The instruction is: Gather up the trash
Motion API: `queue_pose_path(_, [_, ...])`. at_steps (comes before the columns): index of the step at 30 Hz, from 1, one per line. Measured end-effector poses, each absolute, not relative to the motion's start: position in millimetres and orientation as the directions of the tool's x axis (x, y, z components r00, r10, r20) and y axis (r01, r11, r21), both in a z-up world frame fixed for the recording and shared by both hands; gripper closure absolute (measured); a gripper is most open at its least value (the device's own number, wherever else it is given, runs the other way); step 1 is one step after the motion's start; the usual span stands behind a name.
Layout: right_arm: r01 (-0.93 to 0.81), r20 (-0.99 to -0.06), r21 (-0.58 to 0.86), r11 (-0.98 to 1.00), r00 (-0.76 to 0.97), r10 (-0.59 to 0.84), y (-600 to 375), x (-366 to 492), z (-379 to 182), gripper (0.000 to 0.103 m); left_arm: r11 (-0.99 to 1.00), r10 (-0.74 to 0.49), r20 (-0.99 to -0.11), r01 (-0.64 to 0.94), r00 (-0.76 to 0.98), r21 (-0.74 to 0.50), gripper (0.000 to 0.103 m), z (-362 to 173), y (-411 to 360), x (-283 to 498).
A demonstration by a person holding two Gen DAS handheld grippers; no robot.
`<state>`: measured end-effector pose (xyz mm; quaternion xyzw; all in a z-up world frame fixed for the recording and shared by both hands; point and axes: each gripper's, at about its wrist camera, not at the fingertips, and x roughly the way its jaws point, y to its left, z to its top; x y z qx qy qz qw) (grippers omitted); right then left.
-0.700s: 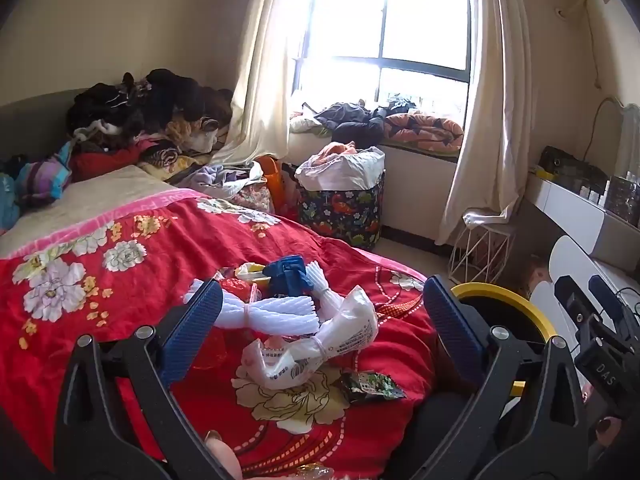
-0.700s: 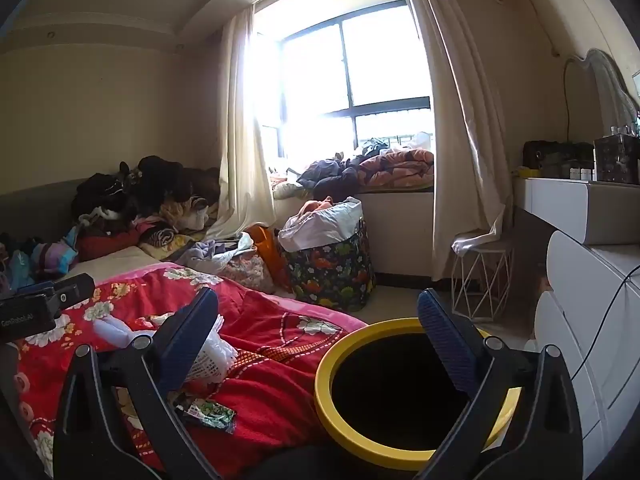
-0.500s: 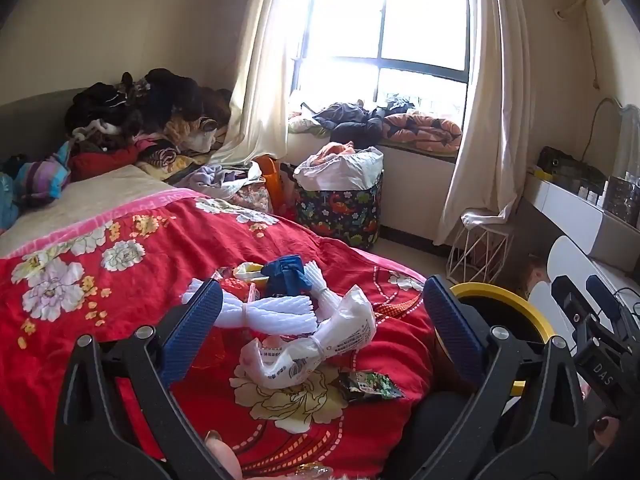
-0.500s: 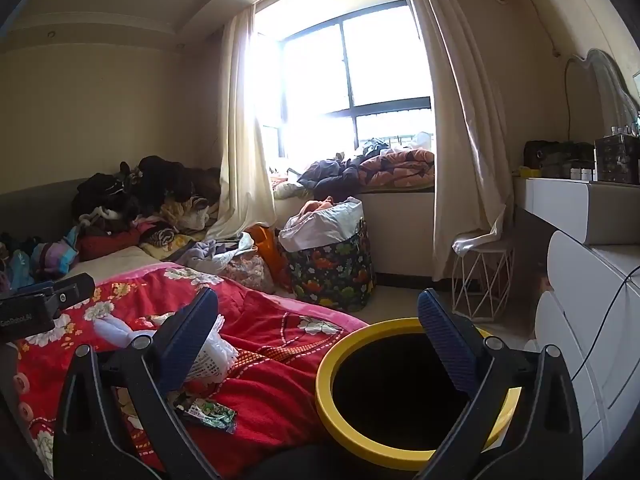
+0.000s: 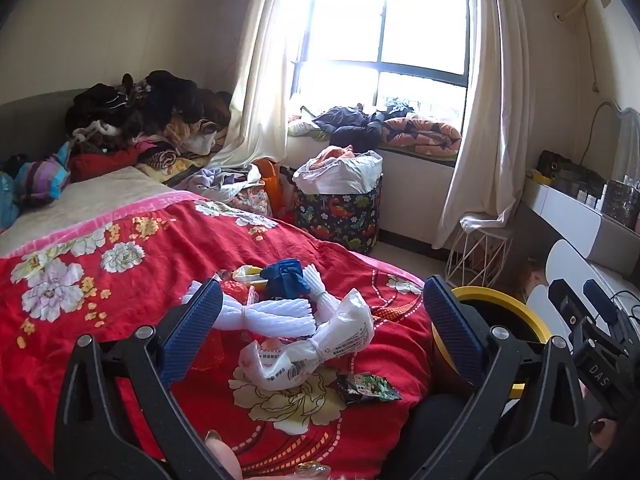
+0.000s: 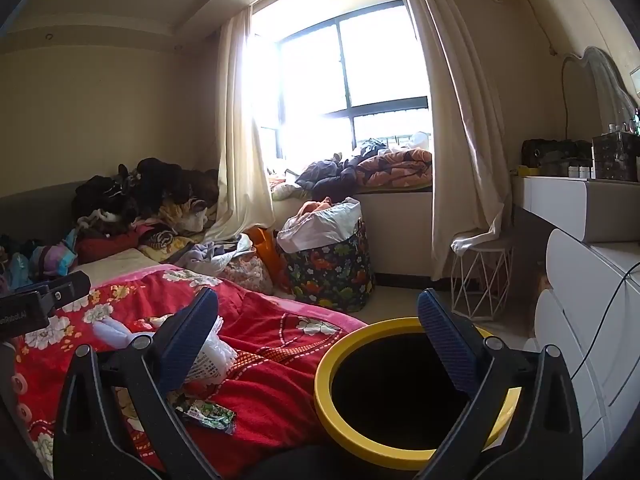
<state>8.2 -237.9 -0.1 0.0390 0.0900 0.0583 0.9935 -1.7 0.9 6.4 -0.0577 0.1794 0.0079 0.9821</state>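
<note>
Trash lies on the red floral bedspread [image 5: 100,292]: a knotted white plastic bag [image 5: 316,350], white foam netting [image 5: 272,316], a blue bundle [image 5: 286,278] and a small green wrapper [image 5: 366,388]. My left gripper [image 5: 320,334] hovers open just above and before this pile, with nothing between its blue pads. A black bin with a yellow rim [image 6: 332,360] stands beside the bed at the right. My right gripper [image 6: 318,344] is open over the bin's near edge and holds nothing. The green wrapper [image 6: 210,414] shows in the right wrist view too.
Clothes are heaped at the bed's far end [image 5: 144,116]. A patterned laundry basket [image 5: 340,208] and a white wire stool [image 5: 476,256] stand under the window. White drawers [image 6: 592,304] line the right wall. A fingertip [image 5: 222,454] shows at the bottom edge.
</note>
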Motion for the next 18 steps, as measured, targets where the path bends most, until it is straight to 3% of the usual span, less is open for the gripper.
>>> queue_pose_path(18, [-0.108,-0.175,0.093,0.99,0.977,0.123,-240.0,7.3,1.5,0.006,0.993,-0.005,-0.356,-0.038,0.934,-0.114,0.011,6.0,3.1,-1.1])
